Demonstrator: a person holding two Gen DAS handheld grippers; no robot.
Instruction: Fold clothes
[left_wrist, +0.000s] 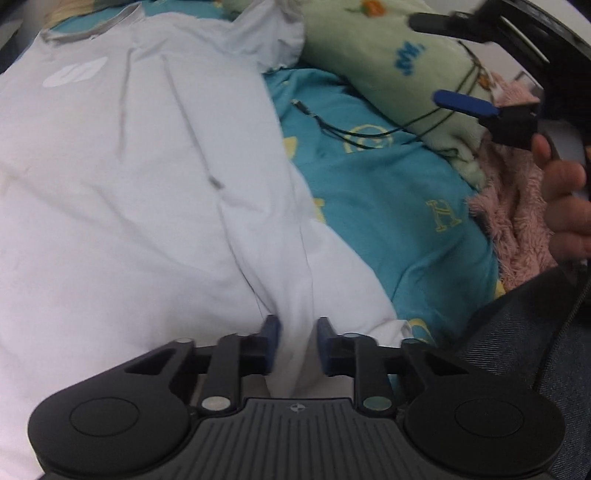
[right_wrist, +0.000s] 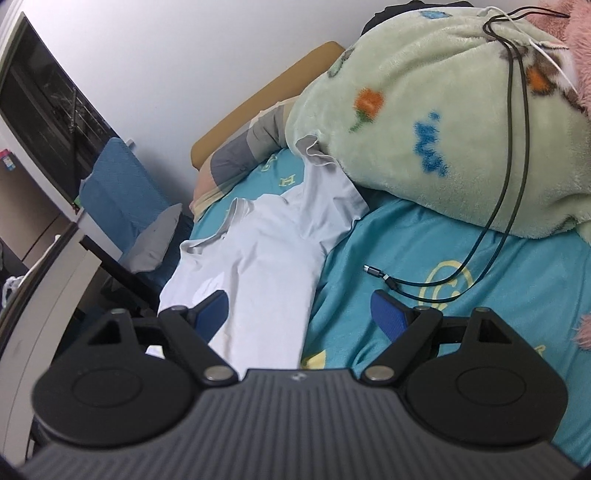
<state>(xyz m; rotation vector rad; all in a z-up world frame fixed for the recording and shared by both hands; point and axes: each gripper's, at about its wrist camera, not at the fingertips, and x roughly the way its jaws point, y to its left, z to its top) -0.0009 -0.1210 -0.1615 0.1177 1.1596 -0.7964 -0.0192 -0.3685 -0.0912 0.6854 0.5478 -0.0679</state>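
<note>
A white T-shirt (left_wrist: 147, 177) lies spread on the teal bedsheet (left_wrist: 388, 192), collar at the far end, with a pale logo on its chest. My left gripper (left_wrist: 295, 343) is closed on a bunched fold of the shirt's bottom hem, cloth pinched between its blue pads. The shirt also shows in the right wrist view (right_wrist: 266, 266), lying lengthwise toward the headboard. My right gripper (right_wrist: 299, 314) is open wide and empty, held above the shirt's right edge and the sheet. It also shows in the left wrist view (left_wrist: 443, 59), raised at the upper right.
A green fleece blanket (right_wrist: 424, 122) is piled on the right over one sleeve. A black charging cable (right_wrist: 424, 288) lies on the sheet beside the shirt. A pink fluffy blanket (left_wrist: 517, 206) lies at the right. A pillow (right_wrist: 240, 158) and headboard are at the far end.
</note>
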